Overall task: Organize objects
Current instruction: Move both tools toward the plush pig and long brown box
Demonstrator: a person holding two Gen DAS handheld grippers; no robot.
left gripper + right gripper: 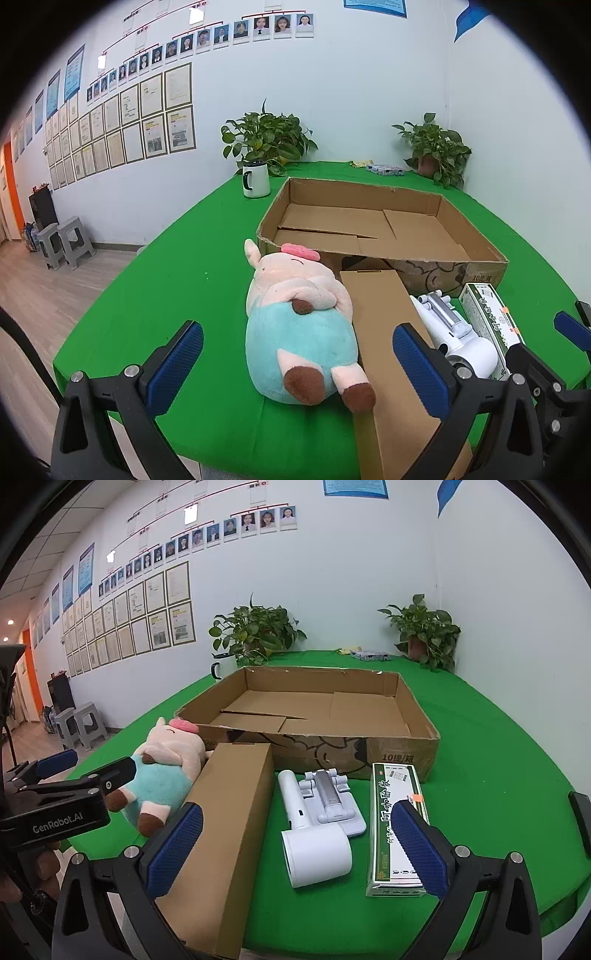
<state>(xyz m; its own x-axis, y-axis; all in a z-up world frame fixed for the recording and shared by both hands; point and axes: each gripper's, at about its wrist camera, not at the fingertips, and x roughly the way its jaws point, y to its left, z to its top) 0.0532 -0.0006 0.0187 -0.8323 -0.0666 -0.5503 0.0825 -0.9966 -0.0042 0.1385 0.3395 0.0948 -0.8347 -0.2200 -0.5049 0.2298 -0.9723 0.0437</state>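
Note:
A plush pig (299, 332) in a teal outfit lies on the green table, in front of my open left gripper (297, 328) and between its spread fingers. Beside it lies a long brown box (229, 830), then a white handheld appliance (314, 842) resting against a white folding stand (332, 797), then a green-and-white carton (397, 823). My right gripper (297, 810) hangs open above the appliance, holding nothing. Behind these items sits a shallow cardboard tray (332, 749) with nothing in it. The left gripper (88, 766) shows at the left of the right wrist view, beside the pig (166, 775).
A white mug (256, 181) and two potted plants (266, 140) (436, 151) stand at the back of the table, with a small packet (371, 655) between them. A dark flat object (580, 812) lies near the right edge. Grey stools (62, 240) stand on the floor at left.

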